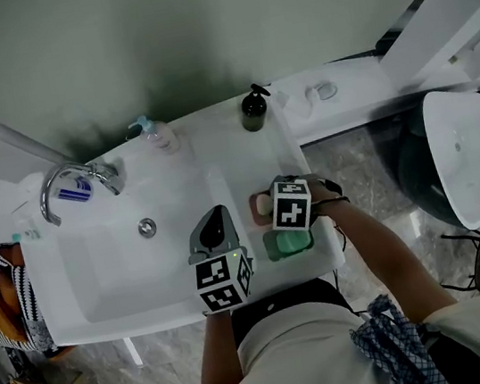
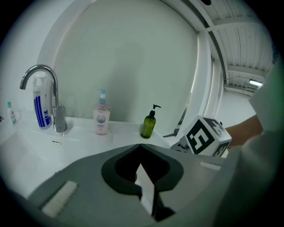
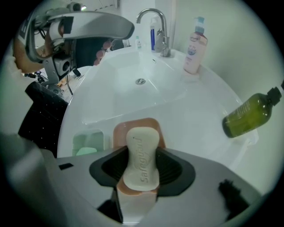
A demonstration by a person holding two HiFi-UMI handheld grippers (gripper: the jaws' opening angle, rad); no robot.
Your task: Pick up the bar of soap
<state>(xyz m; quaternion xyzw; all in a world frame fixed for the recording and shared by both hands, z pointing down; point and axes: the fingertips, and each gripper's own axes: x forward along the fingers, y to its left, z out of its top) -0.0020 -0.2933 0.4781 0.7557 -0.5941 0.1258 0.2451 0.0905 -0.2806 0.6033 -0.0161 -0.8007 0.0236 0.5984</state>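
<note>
Right hand-held gripper (image 3: 142, 153): pointed steeply down over the right end of the white surface (image 3: 199, 111) beside the sink basin (image 3: 133, 75). Its jaws stand fairly wide and are closed against the two long sides of the bar of soap (image 3: 142, 164). The bar runs lengthwise between them and lies on a pink soap dish (image 3: 133, 128).

Left hand-held gripper (image 2: 141, 148): held over the front edge of the basin, tilted slightly down. Its jaws are drawn together with nothing between them.

A pale green dish (image 3: 88, 142) sits just beside the pink one, nearer the front edge. A dark green pump bottle (image 3: 246, 117) and a pink pump bottle (image 3: 195, 48) stand along the back of the surface, well apart. The faucet (image 3: 165, 40) rises at the far end of the basin.
</note>
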